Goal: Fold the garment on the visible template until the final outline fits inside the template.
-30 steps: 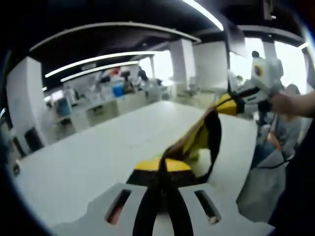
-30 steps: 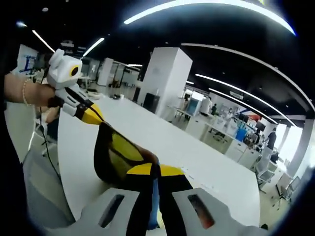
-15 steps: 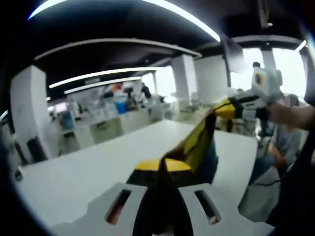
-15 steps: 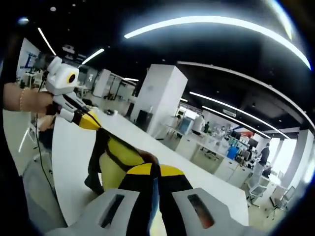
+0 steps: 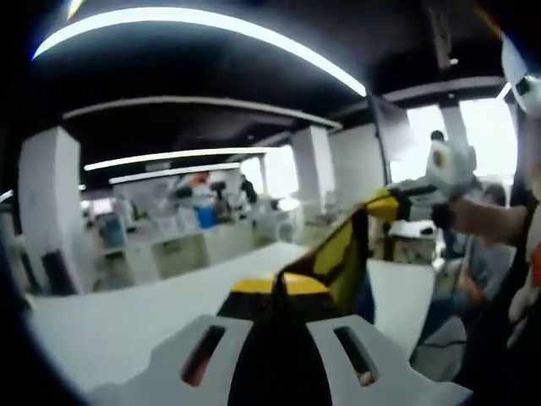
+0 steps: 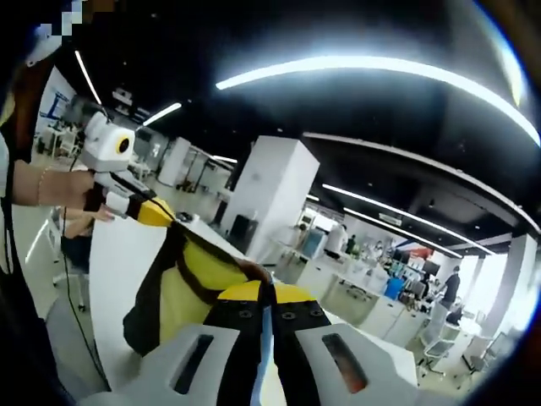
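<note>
Both grippers have risen: left gripper and right gripper jaws clench the garment, lifted clear above the worktop; folding remains.

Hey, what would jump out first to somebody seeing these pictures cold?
The yellow and black garment, stretched in the air between the two hand-held grippers above the white table. Each hand-held gripper is shut on an end: the left at the bottom of its own view, the right likewise. Bright ceiling light strips arc overhead.
</note>
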